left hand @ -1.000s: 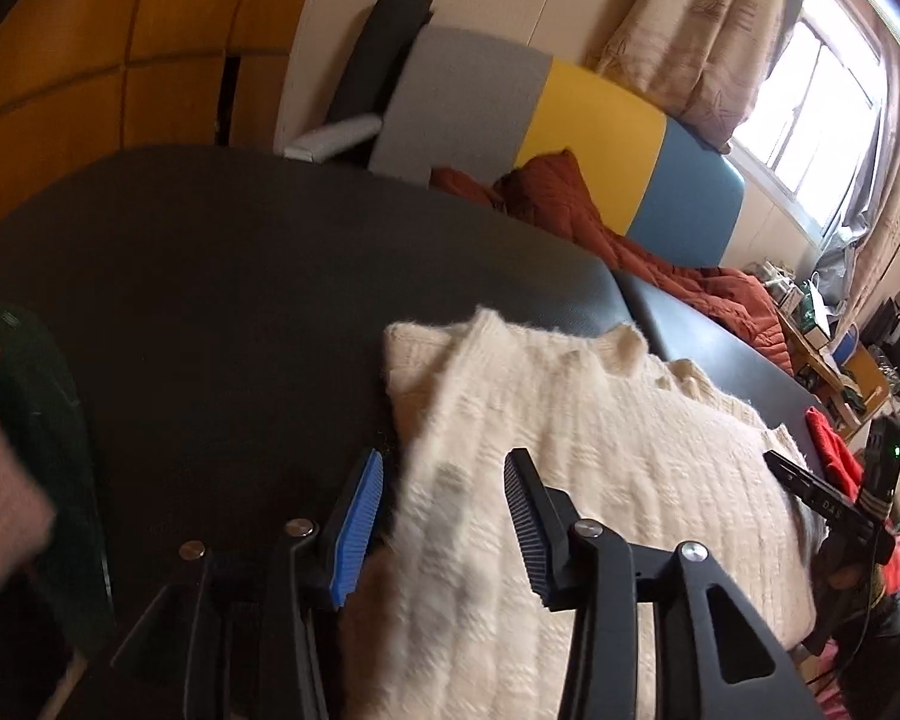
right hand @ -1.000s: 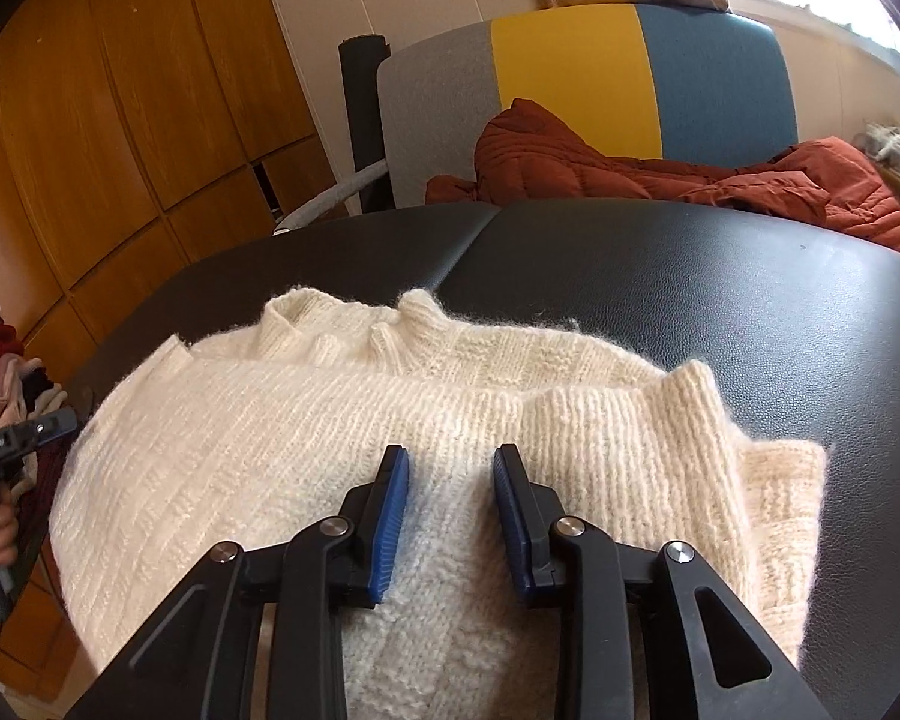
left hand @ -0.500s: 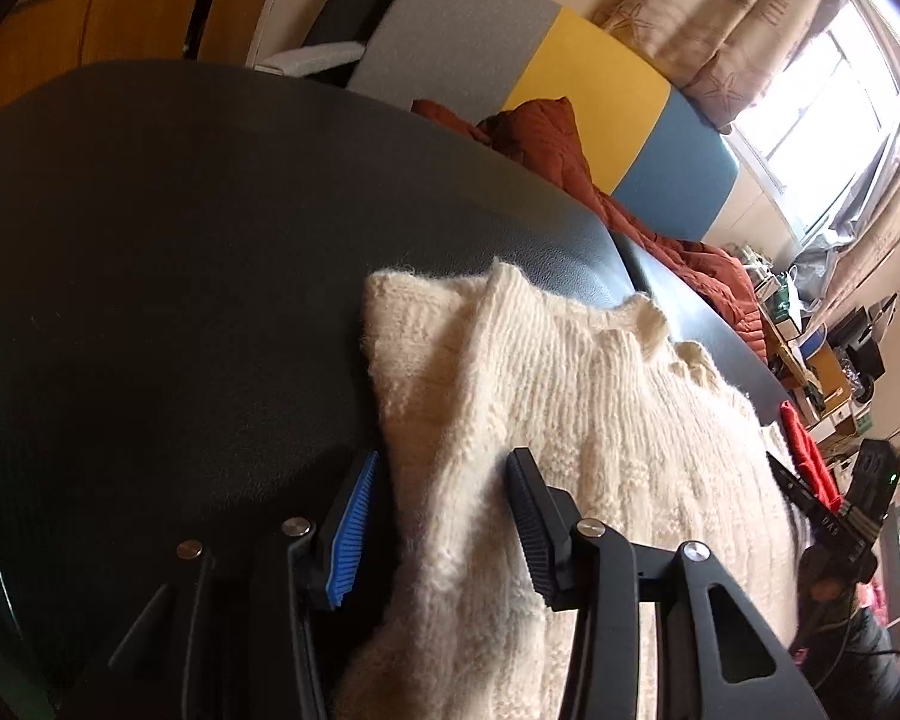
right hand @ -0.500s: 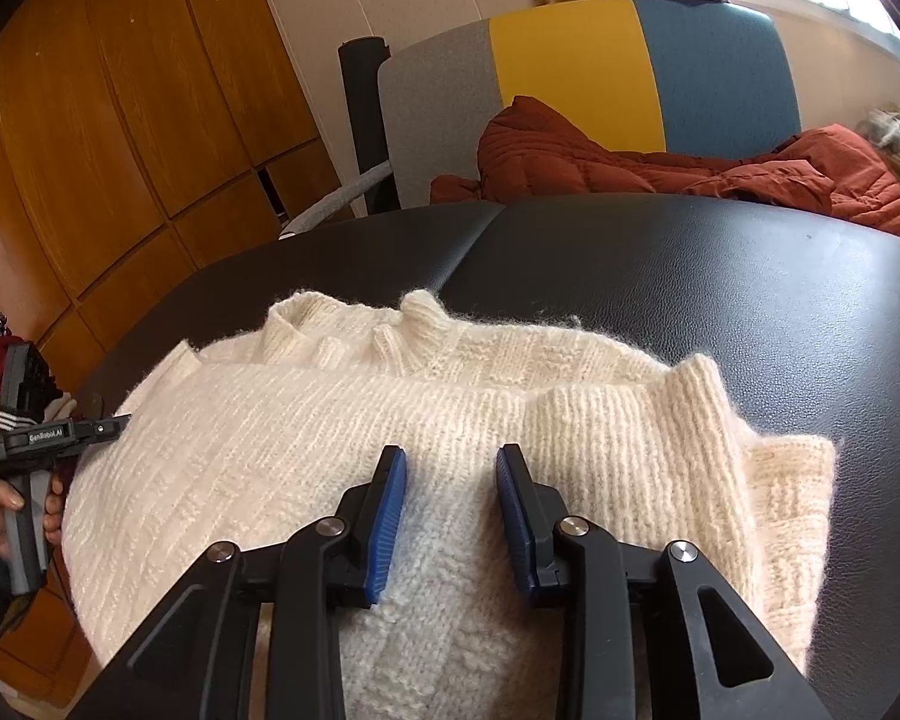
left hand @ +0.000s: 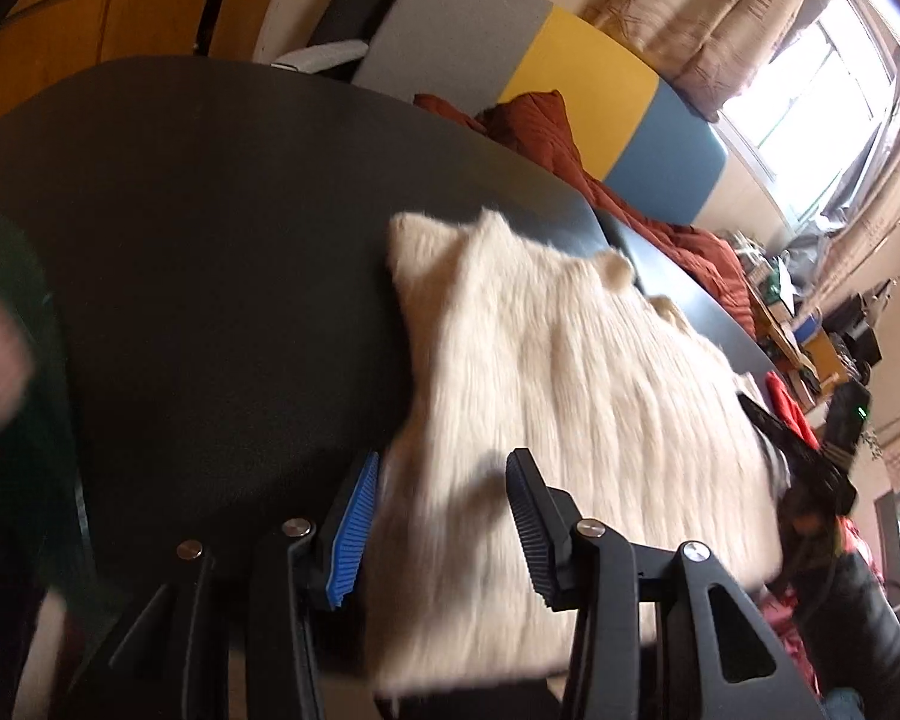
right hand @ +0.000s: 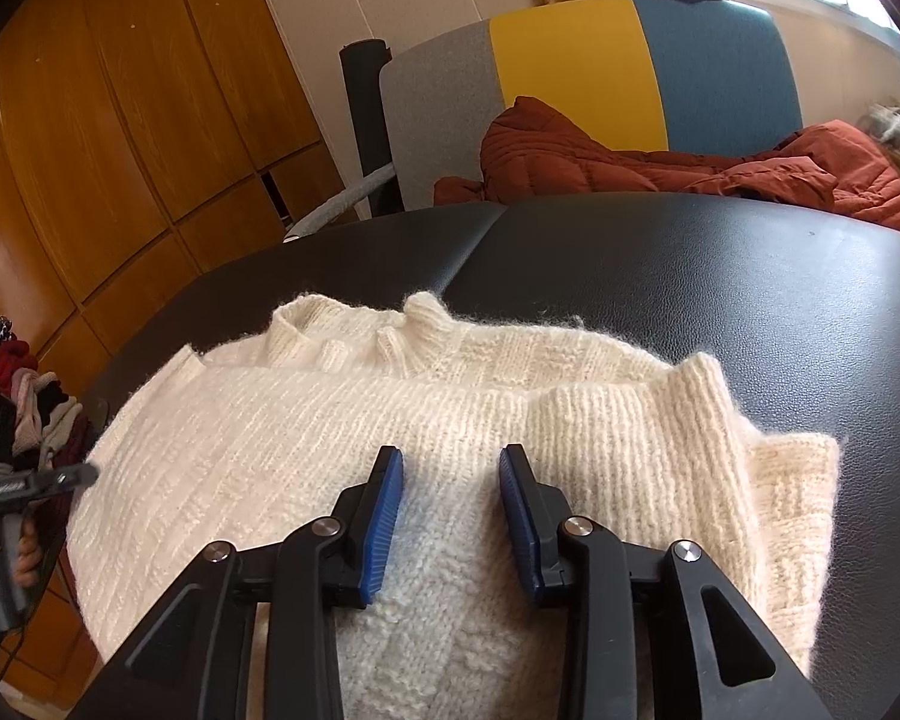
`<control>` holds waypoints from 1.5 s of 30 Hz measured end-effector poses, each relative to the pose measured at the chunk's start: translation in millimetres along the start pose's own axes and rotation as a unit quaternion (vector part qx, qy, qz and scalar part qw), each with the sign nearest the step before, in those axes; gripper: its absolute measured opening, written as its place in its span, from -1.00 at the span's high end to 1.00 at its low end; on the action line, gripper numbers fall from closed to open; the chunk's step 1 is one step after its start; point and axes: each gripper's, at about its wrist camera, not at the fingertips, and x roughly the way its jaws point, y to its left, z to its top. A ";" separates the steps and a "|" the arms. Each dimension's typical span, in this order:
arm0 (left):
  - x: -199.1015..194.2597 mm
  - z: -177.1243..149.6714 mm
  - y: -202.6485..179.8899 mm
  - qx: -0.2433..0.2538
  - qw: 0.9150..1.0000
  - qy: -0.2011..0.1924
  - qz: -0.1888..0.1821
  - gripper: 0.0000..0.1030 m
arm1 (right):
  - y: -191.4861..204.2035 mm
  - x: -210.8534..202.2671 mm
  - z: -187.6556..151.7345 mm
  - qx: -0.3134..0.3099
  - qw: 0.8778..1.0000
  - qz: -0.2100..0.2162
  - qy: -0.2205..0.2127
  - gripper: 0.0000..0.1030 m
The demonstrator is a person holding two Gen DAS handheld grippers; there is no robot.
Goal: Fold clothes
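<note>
So there's a cream knit sweater (right hand: 426, 420) lying folded on the black table (right hand: 720, 276), and its long axis runs side to side across the right wrist view. The collar (right hand: 414, 324) points away from the camera, toward the chair with the grey, yellow and blue back (right hand: 576, 60) and the rust-red quilted jacket (right hand: 660, 162) piled on it. The near edge of the sweater hangs toward the camera, off the table's near side as far as I can tell.

Going left to right in that same view: at the far left edge there's the left gripper (right hand: 42, 480) held in a hand (right hand: 6, 558), just beside the sweater's left end, with a heap of mixed clothes (right hand: 24, 396) behind it. From its own camera, the left gripper (left hand: 444, 516) has its jaws about half open with the sweater's edge sitting in the gap. That picture is blurry, so I can't tell if the pads are actually pressing on the knit.

Moving to the middle, the right gripper (right hand: 450, 504) sits over the near part of the sweater. Its jaws are narrowly open, with a raised bulge of knit between the blue pads (right hand: 384, 516); whether they're pinching it I can't really say.

On the right end, a ribbed cuff (right hand: 702, 396) of a folded sleeve pokes up toward the far side, lying on top of the body.
</note>
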 end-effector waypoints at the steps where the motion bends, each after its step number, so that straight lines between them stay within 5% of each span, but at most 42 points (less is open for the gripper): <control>1: -4.9 -3.2 0.1 -0.001 1.000 0.002 -0.003 0.16 | 0.0 -0.1 0.0 0.002 1.000 0.000 -0.001 0.31; 13: -16.9 -24.4 -12.7 0.015 1.000 0.024 0.005 0.26 | 4.1 0.1 -0.2 -0.008 1.000 0.019 -0.001 -0.03; 16: -11.1 -24.2 -16.2 0.028 0.999 0.030 0.011 0.49 | 5.4 0.1 -0.3 -0.011 1.000 0.020 -0.001 -0.05; 18: -13.2 -22.4 -19.5 0.042 0.999 0.027 0.018 0.86 | 6.2 -0.2 -0.5 -0.013 1.000 0.019 -0.001 -0.09; 29: -9.8 -34.9 -17.0 0.092 0.991 0.059 0.078 0.90 | 13.4 2.5 -0.4 -0.033 0.999 0.022 0.004 -0.39; 36: -19.9 -19.0 -19.6 0.054 0.997 0.010 0.053 0.81 | 13.0 4.3 0.5 -0.039 0.999 0.021 0.005 -0.44; 39: -33.7 -15.4 -42.0 0.087 0.995 -0.036 0.038 0.81 | 13.9 4.7 0.3 -0.041 0.999 0.022 0.006 -0.48; 45: -0.2 -27.2 -106.6 0.155 0.987 -0.003 -0.028 0.81 | 13.7 4.9 -0.4 -0.041 0.999 0.024 0.006 -0.49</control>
